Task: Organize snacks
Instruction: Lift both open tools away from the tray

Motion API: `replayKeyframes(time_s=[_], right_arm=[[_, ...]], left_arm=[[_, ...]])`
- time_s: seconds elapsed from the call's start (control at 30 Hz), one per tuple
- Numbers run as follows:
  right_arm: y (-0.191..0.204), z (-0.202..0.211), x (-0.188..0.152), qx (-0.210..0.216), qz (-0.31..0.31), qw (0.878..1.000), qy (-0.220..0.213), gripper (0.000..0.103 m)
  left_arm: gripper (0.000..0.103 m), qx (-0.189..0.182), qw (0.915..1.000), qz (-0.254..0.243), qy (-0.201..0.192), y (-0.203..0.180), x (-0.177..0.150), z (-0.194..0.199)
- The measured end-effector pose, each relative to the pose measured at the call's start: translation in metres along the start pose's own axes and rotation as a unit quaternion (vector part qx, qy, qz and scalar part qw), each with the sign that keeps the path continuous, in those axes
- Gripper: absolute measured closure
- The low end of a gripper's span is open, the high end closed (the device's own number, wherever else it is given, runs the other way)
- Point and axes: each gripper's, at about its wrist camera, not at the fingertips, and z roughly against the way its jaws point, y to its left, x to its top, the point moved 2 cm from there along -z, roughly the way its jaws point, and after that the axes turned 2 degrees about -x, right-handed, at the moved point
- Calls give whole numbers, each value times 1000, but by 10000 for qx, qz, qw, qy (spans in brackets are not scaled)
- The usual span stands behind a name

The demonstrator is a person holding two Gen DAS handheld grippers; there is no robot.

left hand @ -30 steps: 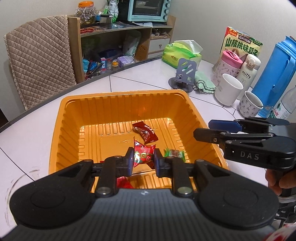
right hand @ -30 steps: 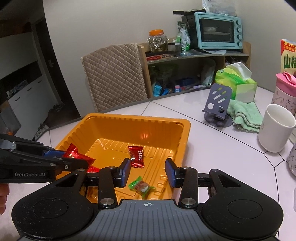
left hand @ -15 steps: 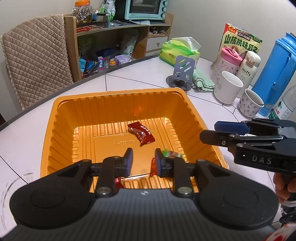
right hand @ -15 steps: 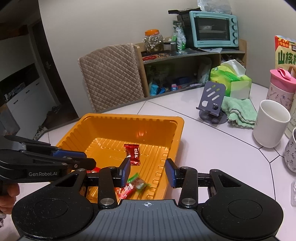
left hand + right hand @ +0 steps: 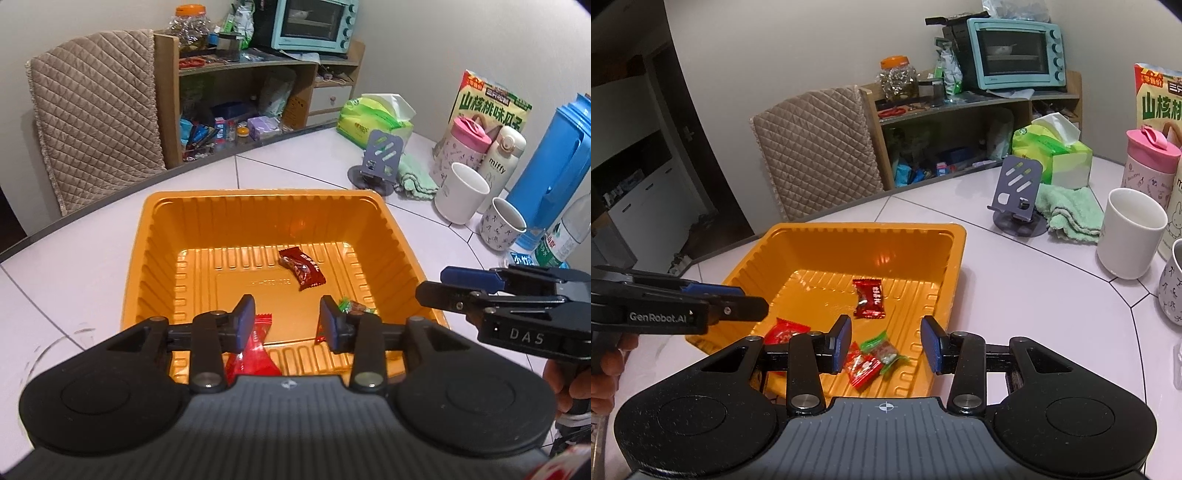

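Observation:
An orange tray (image 5: 255,206) (image 5: 827,240) sits on the white table and holds several wrapped snacks. A dark red candy (image 5: 301,266) (image 5: 868,298) lies mid-tray. A green candy (image 5: 352,306) (image 5: 883,350) and a small red packet (image 5: 862,367) lie near the front. A larger red packet (image 5: 253,354) (image 5: 785,330) lies at the tray's front left. My left gripper (image 5: 288,321) is open and empty above the tray's near edge; it also shows at the left of the right wrist view (image 5: 738,302). My right gripper (image 5: 886,341) is open and empty over the tray's right corner.
To the right stand a white mug (image 5: 461,194) (image 5: 1130,232), a patterned cup (image 5: 502,227), a pink bottle (image 5: 463,147), a blue jug (image 5: 550,173), a phone stand (image 5: 376,162) and a green cloth (image 5: 1067,212). A chair (image 5: 96,110) and shelf stand behind the table.
My left gripper opened and let go of the red packet, which dropped into the tray's front. Both grippers drew back slightly from the tray.

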Motion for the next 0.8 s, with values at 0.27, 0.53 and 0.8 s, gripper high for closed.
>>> replayKeyframes(time_s=[0.27,0.53,0.8], right_arm=[[12,21,-1,62,-28,9999,-81,60],[24,57,-10,171,-113,9995,-231,38],[41,92,-30,264,-140,9994,-188,33]], left_arm=[[55,21,9997,225,-111,6,-7,35],[49,148,9989,420,-165,13,-24,79],[49,239,9975,634,-183,21,-55,124]])
